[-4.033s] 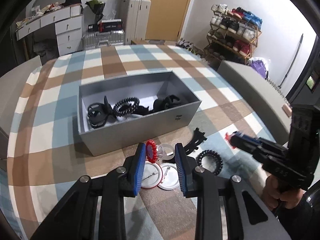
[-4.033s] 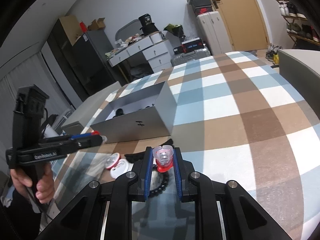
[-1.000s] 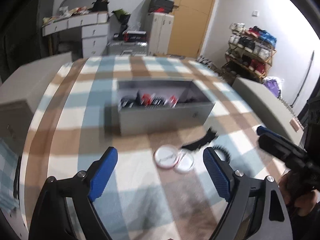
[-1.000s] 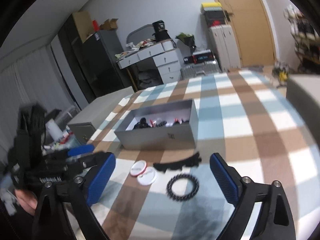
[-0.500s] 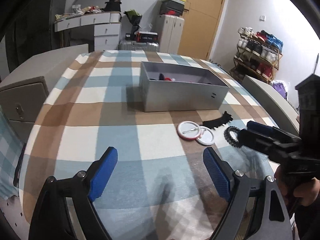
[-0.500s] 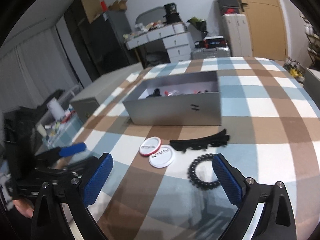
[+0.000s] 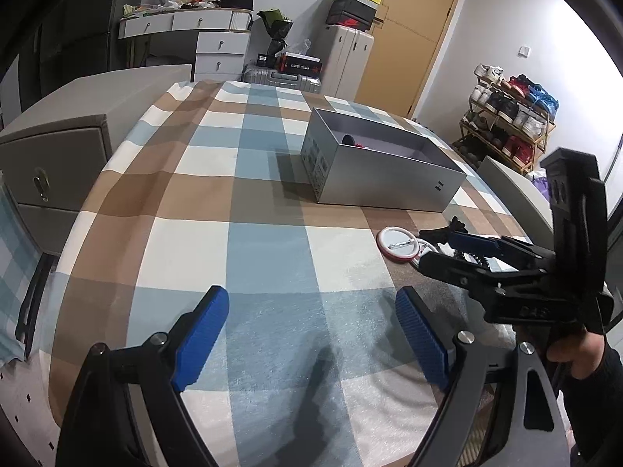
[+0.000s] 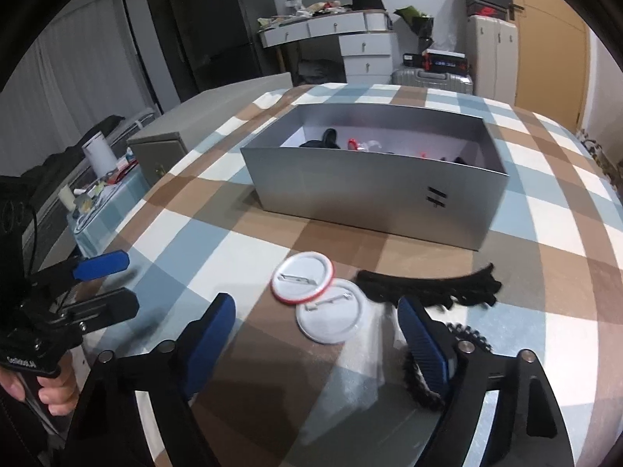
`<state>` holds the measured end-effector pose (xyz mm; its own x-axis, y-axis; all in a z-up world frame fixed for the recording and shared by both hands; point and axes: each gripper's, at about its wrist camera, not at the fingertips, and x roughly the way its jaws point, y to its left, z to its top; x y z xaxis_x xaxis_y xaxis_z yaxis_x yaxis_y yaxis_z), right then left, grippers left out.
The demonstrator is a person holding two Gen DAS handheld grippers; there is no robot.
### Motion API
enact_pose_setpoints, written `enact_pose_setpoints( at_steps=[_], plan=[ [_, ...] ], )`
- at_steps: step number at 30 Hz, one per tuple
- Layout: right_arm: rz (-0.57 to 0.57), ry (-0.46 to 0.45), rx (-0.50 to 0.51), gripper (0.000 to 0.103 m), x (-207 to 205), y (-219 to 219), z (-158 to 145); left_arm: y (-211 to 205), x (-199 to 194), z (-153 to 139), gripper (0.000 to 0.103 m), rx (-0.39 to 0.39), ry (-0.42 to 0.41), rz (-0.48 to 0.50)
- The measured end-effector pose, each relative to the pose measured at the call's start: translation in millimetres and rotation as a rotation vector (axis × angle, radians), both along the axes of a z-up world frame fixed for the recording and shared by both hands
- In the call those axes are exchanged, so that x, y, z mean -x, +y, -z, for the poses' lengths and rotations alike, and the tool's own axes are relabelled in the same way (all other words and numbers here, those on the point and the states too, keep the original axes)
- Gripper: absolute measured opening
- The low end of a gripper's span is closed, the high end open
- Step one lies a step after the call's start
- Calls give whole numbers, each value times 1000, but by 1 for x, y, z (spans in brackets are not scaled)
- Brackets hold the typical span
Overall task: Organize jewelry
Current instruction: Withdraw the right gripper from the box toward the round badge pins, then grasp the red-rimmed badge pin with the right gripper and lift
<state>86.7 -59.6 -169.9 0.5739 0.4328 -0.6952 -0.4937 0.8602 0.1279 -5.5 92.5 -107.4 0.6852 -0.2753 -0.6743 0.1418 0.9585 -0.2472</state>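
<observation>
Wide-set jaws are seen on both tools; the right gripper (image 8: 315,338) is closing with nothing pressed between its pads, though the white pin badge (image 8: 330,310) lies on the cloth between them; the left gripper (image 7: 311,334) is held wide open and empty over the checked tablecloth (image 7: 268,241). From the right wrist view, a red-rimmed badge (image 8: 303,279) is touching the white one at about eleven o'clock, a black hair comb (image 8: 428,288) lies at one o'clock, and a black beaded bracelet (image 8: 424,385) is partly hidden behind the right finger at three o'clock; the grey box (image 8: 370,190), already holding several pieces, stands at twelve o'clock. A pick-up step is judged to be in hand; the pads must be lowered around one flat badge edge and closed, then carried to the box.
</observation>
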Motion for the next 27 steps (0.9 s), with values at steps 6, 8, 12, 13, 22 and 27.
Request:
enact_pose_setpoints(
  at_steps=[6,8,12,13,22,27],
  plan=[
    [-52,-2,31,82,-11,21,-4,6,-2,4,84,11,11,-9],
    [-51,-5,71,81,-15,27,-1,8,-1,4,84,14,12,-12],
    [-55,-35,137,76,-19,36,3,10,0,6,84,14,16,-14],
    [-56,-43,161,69,-19,38,4,10,1,6,84,14,18,-16],
    [-87,-61,242,42,-13,48,10,13,0,7,84,27,29,-24],
    [-100,-60,234,42,-12,48,9,11,-1,7,84,24,32,-21]
  ],
)
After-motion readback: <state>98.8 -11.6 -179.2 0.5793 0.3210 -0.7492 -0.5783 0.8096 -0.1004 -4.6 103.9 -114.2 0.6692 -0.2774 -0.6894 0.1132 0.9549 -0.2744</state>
